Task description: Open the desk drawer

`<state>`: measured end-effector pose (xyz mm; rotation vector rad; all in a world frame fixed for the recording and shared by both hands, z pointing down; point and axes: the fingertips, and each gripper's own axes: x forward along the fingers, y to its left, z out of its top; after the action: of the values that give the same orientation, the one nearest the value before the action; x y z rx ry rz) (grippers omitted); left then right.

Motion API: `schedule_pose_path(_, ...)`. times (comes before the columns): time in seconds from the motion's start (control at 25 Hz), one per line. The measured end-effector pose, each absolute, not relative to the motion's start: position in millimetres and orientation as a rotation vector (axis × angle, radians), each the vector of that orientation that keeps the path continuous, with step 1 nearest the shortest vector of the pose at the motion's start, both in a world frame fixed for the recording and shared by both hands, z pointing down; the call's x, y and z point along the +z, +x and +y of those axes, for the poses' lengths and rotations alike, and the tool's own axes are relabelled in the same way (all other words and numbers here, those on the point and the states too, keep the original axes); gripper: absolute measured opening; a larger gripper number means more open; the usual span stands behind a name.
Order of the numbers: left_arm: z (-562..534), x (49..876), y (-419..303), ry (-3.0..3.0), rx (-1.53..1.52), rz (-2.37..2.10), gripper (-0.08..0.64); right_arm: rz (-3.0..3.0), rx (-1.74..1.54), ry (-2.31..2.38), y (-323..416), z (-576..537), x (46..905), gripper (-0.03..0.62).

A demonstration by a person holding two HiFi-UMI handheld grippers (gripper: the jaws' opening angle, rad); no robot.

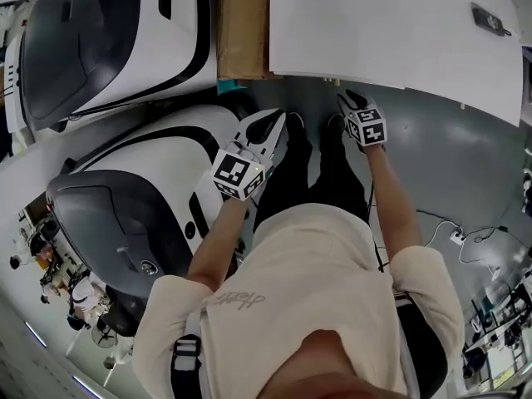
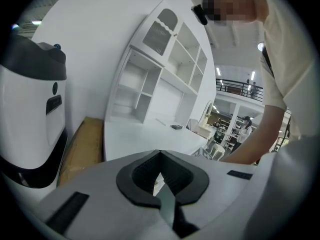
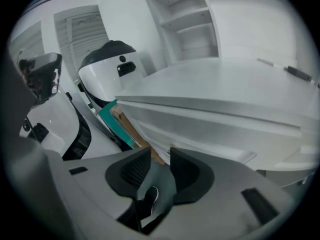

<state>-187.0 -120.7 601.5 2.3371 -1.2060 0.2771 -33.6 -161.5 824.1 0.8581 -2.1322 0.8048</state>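
Nearest, at the bottom of the head view, is the person's beige shirt (image 1: pixel 307 289), with both forearms reaching up the frame. The left hand-held gripper (image 2: pixel 159 155) sits just left of centre there. In its own view the dark pads meet at their tips, leaving only a thin wedge of light behind them, and nothing is gripped. The right hand-held gripper (image 3: pixel 159 154) lies right of centre in the head view, a little further up the frame. Its jaws stand clearly apart and empty. Through the gap between them show a dark shoe (image 3: pixel 150 196) and the grey floor (image 1: pixel 449 165).

Just beyond the right gripper's tips is the near edge of the white table (image 1: pixel 374 32), which fills the upper right of the head view. The drawer (image 3: pixel 200 126) appears only in the right gripper view, as a white band under the table's top edge across the middle of the frame. It looks closed, and neither gripper touches it.

To the left of the table a brown cardboard slab (image 1: pixel 243 23) stands on edge with something teal (image 3: pixel 112 119) beside it. Two large white-and-dark machines (image 1: pixel 108 40) fill the left side. Far back on the table lies a small dark object (image 1: pixel 490 19), and behind it rises a white shelf unit (image 2: pixel 160 79).
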Motion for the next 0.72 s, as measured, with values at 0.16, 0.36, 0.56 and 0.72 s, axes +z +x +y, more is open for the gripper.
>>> schedule_pose_path(0.16, -127, 613, -184, 2.337, 0.292, -1.185, 0.0, -2.068, 0.859, 0.913, -36, -175, 851, 0.123)
schedule_pose_path(0.36, -135, 620, -183, 2.34, 0.289, -1.17, 0.0, -1.99, 0.963, 0.946, -38, -180, 876, 0.123)
schedule_pose_path(0.56, -140, 627, -186, 2.338, 0.293, -1.162, 0.0, -1.965, 1.039, 0.978, -43, -184, 891, 0.123)
schedule_pose_path(0.72, -136, 632, -188, 2.324, 0.288, -1.158, 0.0, -1.943, 1.047, 0.978, -46, -183, 898, 0.123)
